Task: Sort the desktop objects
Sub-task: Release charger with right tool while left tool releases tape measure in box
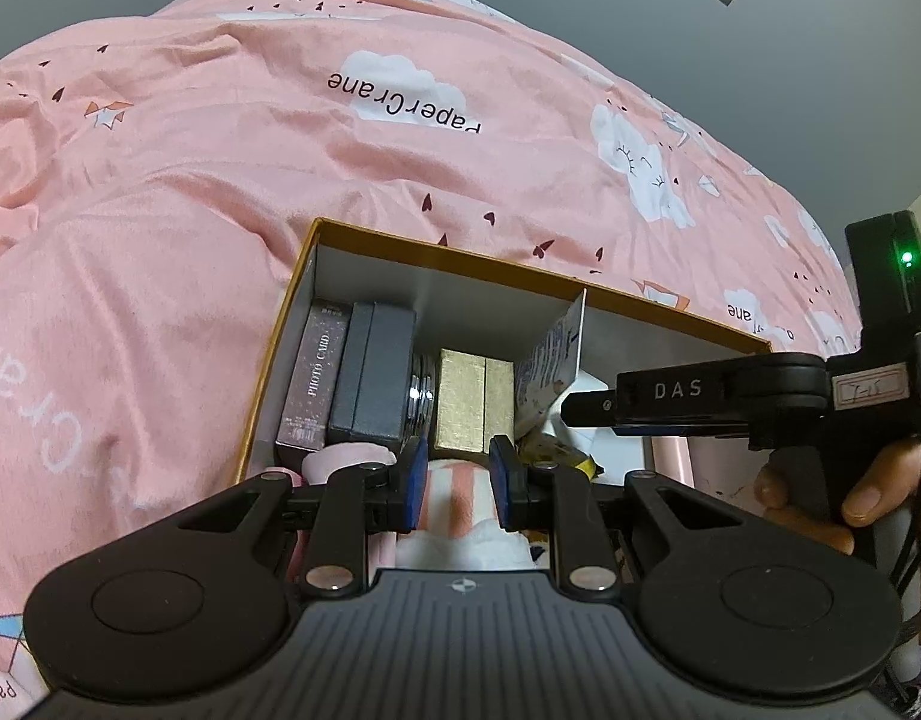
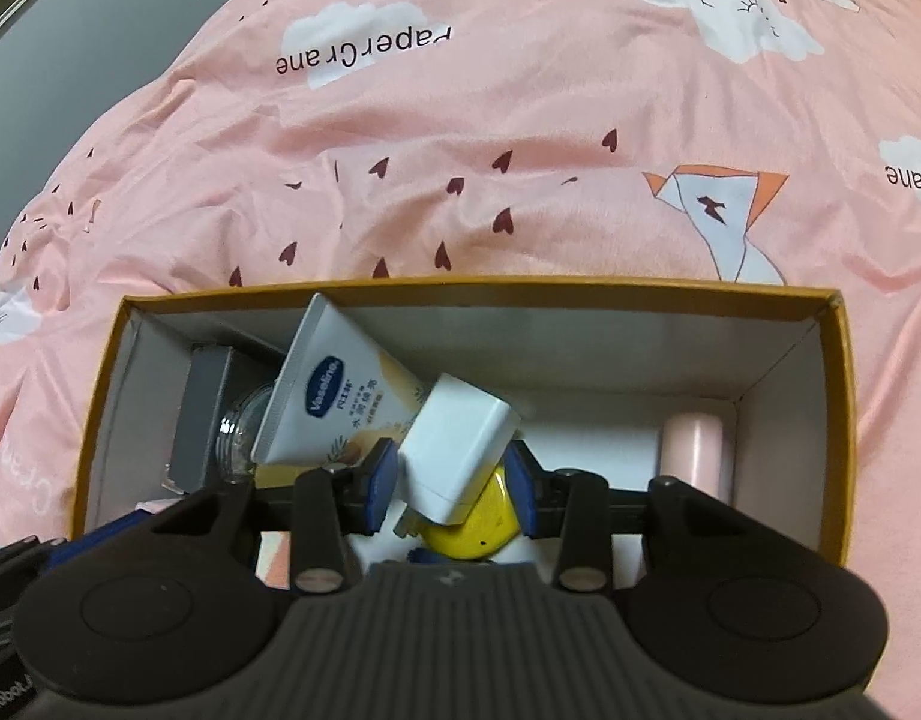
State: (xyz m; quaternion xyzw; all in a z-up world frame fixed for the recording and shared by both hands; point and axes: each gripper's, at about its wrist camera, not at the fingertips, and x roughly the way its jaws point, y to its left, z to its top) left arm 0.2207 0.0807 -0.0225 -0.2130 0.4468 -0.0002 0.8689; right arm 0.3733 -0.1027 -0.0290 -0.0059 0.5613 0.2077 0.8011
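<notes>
You are holding the left tool narrowed over a soft pink-striped bundle in the box; whether it is gripping, I cannot tell. Your right tool is clamping the smooth, hard white charger above a glossy yellow case. Released askew, it risks wedging against the leaning Vaseline tube.
</notes>
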